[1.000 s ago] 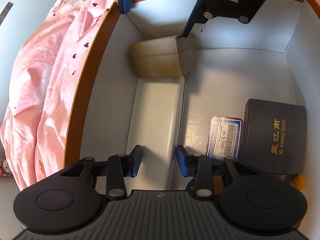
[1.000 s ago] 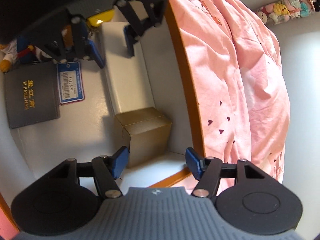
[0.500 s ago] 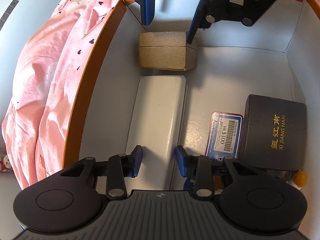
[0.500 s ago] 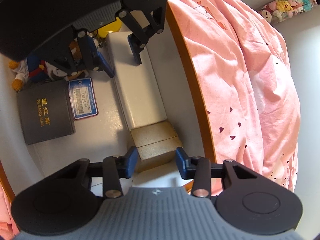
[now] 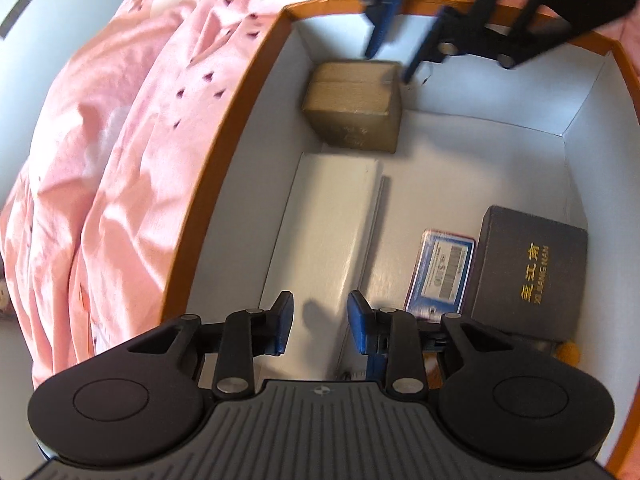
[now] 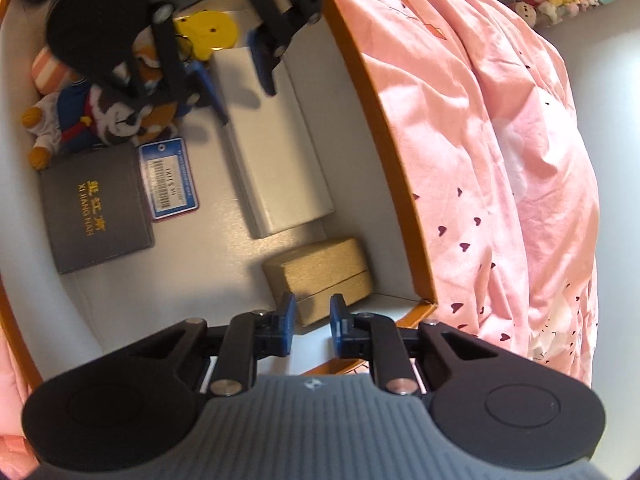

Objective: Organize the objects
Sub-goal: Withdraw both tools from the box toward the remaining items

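Left gripper (image 5: 319,328) hangs over the long white box's (image 5: 328,236) near end, fingers closing but part-open, gripping nothing. Right gripper (image 6: 313,320) (up at twelve o'clock) narrows its fingers above the gold box (image 6: 320,276) in the orange-rimmed box's (image 5: 224,152) corner, apparently not pinching it.

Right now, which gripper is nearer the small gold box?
Right. The right gripper hangs just above the gold box, its jaws having just been closing with nothing between them. The left gripper sits over the far end of the long white box.
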`<action>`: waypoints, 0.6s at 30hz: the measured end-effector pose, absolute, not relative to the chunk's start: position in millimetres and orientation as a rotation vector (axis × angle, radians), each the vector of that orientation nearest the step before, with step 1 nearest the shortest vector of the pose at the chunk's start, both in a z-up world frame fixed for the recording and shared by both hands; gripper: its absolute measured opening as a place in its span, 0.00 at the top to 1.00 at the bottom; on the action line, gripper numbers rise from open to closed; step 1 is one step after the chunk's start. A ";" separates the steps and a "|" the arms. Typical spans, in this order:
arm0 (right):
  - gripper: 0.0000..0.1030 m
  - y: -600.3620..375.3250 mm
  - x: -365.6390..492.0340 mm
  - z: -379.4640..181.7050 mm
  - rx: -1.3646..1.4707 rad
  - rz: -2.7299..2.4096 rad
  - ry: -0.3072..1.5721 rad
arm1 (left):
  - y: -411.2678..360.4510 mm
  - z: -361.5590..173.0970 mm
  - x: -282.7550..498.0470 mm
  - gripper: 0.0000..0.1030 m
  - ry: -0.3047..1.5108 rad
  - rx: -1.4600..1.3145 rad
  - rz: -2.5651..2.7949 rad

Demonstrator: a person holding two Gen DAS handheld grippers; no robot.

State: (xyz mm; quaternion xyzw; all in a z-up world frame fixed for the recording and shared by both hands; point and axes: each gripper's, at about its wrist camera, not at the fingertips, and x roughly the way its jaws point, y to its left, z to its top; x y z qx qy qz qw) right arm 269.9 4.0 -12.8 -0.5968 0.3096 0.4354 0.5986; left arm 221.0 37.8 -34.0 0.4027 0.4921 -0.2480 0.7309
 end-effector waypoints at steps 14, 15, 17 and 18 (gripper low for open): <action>0.82 2.7 274.4 -25.9 -1.327 0.960 0.808 | 64.7 -55.4 245.6 0.57 1.361 0.764 -0.375; 0.83 2.8 276.8 -26.5 -1.310 0.956 0.823 | 64.1 -58.2 245.7 0.57 1.366 0.766 -0.373; 0.83 2.2 278.2 -28.4 -1.300 0.958 0.828 | 63.4 -60.5 245.6 0.64 1.359 0.758 -0.375; 0.83 2.3 278.4 -29.9 -1.302 0.957 0.825 | 63.2 -60.6 245.8 0.70 1.352 0.749 -0.375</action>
